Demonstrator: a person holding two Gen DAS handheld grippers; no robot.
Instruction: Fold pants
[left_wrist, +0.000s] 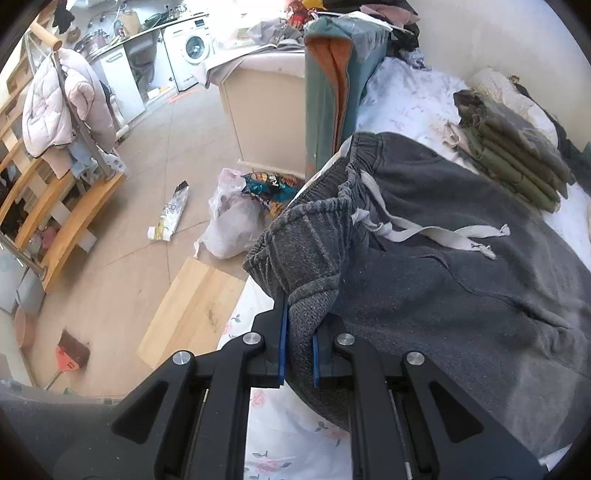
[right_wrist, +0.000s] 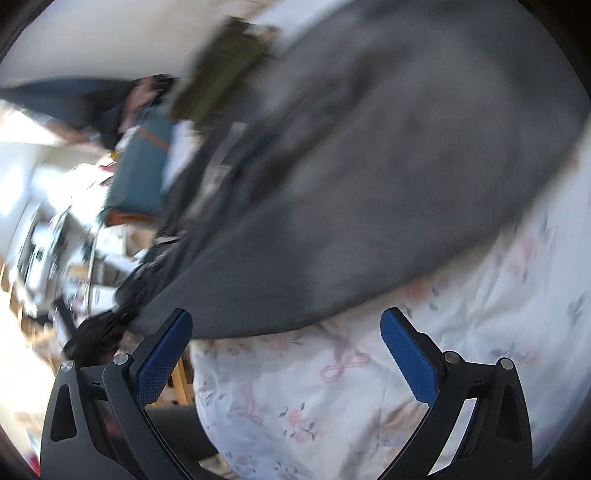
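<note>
Gripping one grey pants (left_wrist: 461, 295) waistband, left gripper (left_wrist: 299, 332); right gripper (right_wrist: 286, 347) jaws apart.

**Background clutter on my feeds right now**

From my left wrist cam I can see a washing machine (left_wrist: 195, 47) at the far wall, and a pink puffer jacket (left_wrist: 59, 107) hanging on a rack. On the floor there's a white plastic bag (left_wrist: 229, 225) with snack packets just beside it, plus a light wooden board (left_wrist: 192, 310). A stack of folded olive clothes (left_wrist: 517, 162) sits on the floral bedsheet (left_wrist: 288, 435). My right cam is mostly blur.
</note>
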